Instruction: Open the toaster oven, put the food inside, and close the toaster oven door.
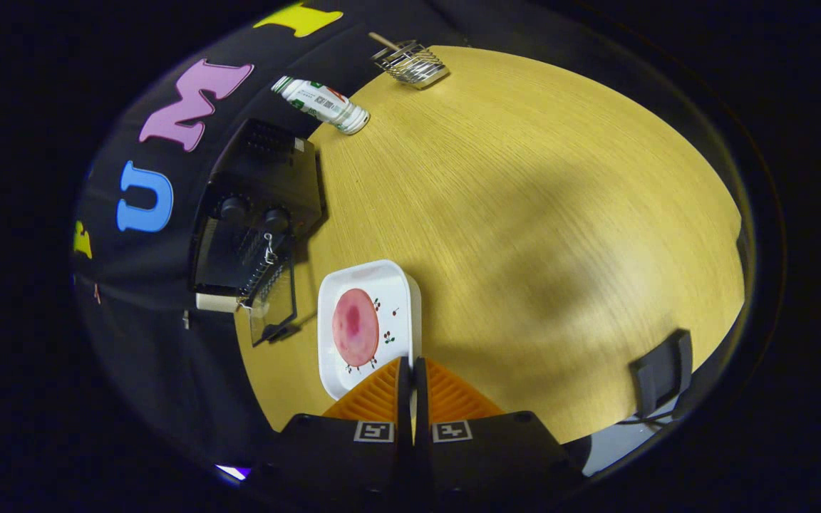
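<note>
Wooden table [560, 214], claw [412, 367] clamping white plate [368, 278] rim.

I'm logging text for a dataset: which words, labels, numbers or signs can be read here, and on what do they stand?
No text here can be read.
Bottle: the label print is too small to read.
Toaster oven: any marks by the knobs are too dark to read.
Gripper: there are square pattern tags behind the fingers, with no words. The fingers are nearly together at the plate's near rim.

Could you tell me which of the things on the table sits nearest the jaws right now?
The white tray holding the pink food, gripped at its rim; the toaster oven, bottle and wire rack lie beyond.
</note>
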Demonstrator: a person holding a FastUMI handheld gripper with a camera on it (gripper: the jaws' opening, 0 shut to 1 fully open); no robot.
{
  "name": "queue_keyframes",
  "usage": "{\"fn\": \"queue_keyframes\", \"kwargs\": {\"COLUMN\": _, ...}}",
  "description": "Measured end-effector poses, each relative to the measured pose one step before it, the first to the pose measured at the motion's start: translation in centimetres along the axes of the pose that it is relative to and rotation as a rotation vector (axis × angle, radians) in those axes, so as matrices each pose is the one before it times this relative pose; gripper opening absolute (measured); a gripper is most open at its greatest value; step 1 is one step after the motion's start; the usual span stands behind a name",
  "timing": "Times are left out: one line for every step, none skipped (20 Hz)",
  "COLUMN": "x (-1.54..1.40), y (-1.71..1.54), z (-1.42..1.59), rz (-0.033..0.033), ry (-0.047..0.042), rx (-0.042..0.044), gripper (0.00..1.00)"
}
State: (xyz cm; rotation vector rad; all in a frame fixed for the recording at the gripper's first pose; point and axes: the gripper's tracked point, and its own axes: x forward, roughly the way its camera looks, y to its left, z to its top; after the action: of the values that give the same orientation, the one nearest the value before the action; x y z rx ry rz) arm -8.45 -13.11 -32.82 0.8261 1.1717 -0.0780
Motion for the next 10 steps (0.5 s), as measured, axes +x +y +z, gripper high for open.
{"fn": "queue_keyframes", "kwargs": {"x": -0.264, "y": 0.490, "z": -0.523, "rz": 0.01516, "ry": -0.01104, "rx": 0.03255, "gripper": 0.05}}
{"fn": "queue_keyframes", "kwargs": {"x": -0.450, "y": 0.306, "z": -0.501, "rz": 0.01125, "ry": -0.01028, "rx": 0.02262, "gripper": 0.05}}
{"fn": "queue_keyframes", "kwargs": {"x": -0.369, "y": 0.283, "z": -0.492, "rz": 0.00941, "ry": -0.01056, "rx": 0.01581, "gripper": 0.05}}
{"fn": "queue_keyframes", "kwargs": {"x": -0.568, "y": 0.298, "z": -0.480, "rz": 0.00857, "ry": -0.01016, "rx": 0.01284, "gripper": 0.05}}
{"fn": "queue_keyframes", "kwargs": {"x": -0.359, "y": 0.533, "z": -0.415, "rz": 0.01126, "ry": -0.01061, "rx": 0.01182, "gripper": 0.05}}
{"fn": "queue_keyframes", "kwargs": {"x": -0.426, "y": 0.660, "z": -0.338, "rz": 0.01165, "ry": -0.01065, "rx": 0.00888, "gripper": 0.05}}
{"fn": "queue_keyframes", "kwargs": {"x": -0.312, "y": 0.812, "z": -0.456, "rz": 0.01468, "ry": -0.01019, "rx": 0.00783, "gripper": 0.05}}
{"fn": "queue_keyframes", "kwargs": {"x": -0.225, "y": 0.982, "z": -0.438, "rz": 0.01661, "ry": -0.00766, "rx": 0.00770, "gripper": 0.05}}
{"fn": "queue_keyframes", "kwargs": {"x": -0.027, "y": 1.084, "z": -0.503, "rz": 0.01831, "ry": -0.00550, "rx": 0.00687, "gripper": 0.05}}
{"fn": "queue_keyframes", "kwargs": {"x": -0.395, "y": 1.069, "z": -0.642, "rz": 0.01572, "ry": -0.00102, "rx": 0.00515, "gripper": 0.05}}
